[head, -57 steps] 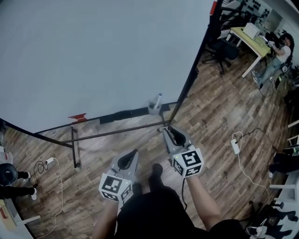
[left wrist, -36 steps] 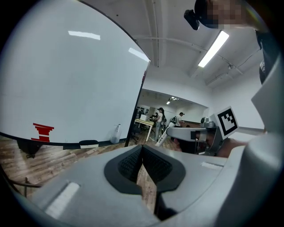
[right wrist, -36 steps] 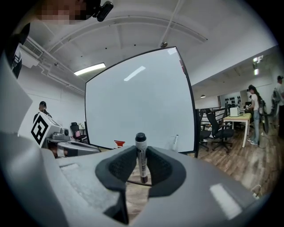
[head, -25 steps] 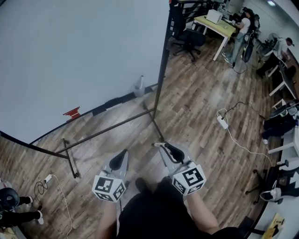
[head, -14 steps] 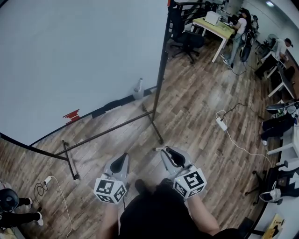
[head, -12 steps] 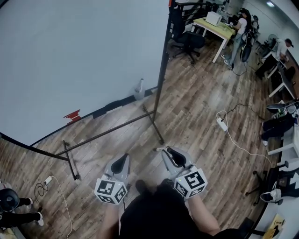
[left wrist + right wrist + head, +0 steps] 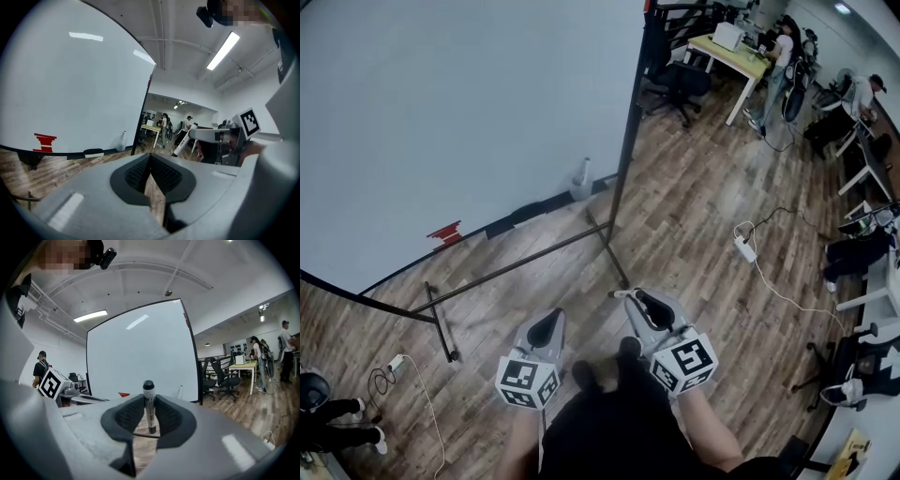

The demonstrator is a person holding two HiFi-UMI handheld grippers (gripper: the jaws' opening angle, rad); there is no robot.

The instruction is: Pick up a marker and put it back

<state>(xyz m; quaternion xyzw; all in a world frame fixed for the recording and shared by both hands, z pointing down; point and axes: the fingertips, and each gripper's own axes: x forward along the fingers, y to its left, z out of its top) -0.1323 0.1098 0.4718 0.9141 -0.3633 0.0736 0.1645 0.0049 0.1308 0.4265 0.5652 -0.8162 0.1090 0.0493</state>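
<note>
My right gripper (image 7: 149,414) is shut on a marker (image 7: 149,406), which stands upright between the pads with its black cap on top. In the head view this gripper (image 7: 642,302) is held low in front of the person, and the marker's pale end (image 7: 622,293) pokes out to the left. The left gripper (image 7: 546,328) hangs beside it; its jaws (image 7: 150,174) meet with nothing between them. A clear cup (image 7: 581,183) with a marker in it sits on the whiteboard's bottom ledge, well ahead of both grippers. It also shows as the cup (image 7: 122,141) and the cup (image 7: 180,392).
A big whiteboard (image 7: 459,103) on a black frame (image 7: 623,141) fills the left. A red item (image 7: 445,232) and a black eraser (image 7: 525,214) lie on its ledge. A power strip and cable (image 7: 742,249) are on the wooden floor at right. Desks, chairs and people stand at the far right.
The person has backed away from the board, so the cup now lies farther off. In the last second both grippers barely shifted; the right one has kept the marker throughout.
</note>
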